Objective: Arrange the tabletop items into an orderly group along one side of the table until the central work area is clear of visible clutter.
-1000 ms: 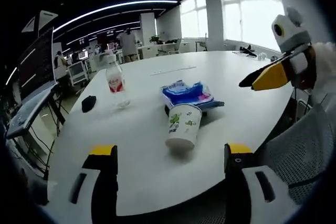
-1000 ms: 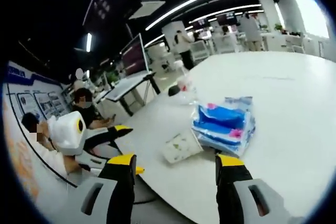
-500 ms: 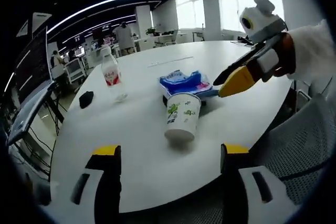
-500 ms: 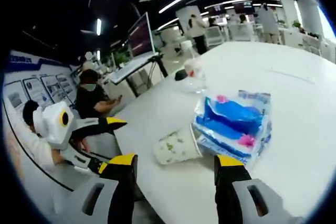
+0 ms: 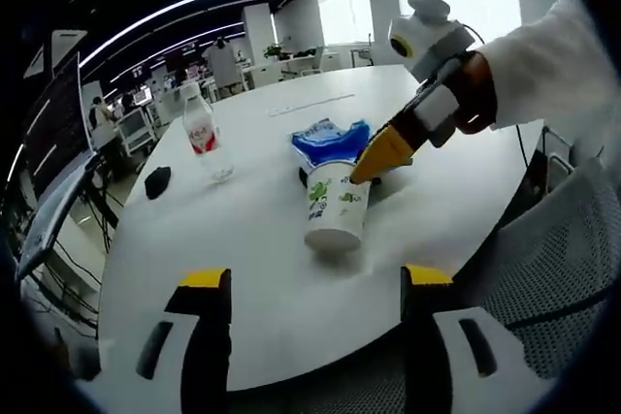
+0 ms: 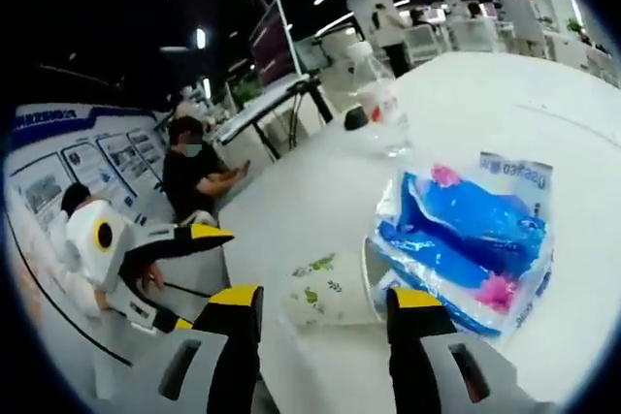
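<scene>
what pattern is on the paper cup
White with green leaf-like prints and some small text on its side. The paper cup shows best in the left gripper view.

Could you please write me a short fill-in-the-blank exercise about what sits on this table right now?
1. The paper cup stands on a round ____ table.
2. Just behind the cup lies a ____ tissue pack.
3. The clear bottle carries a ____ label.
4. The right gripper comes down beside the ____.

Missing words: white; blue; red; cup
</scene>
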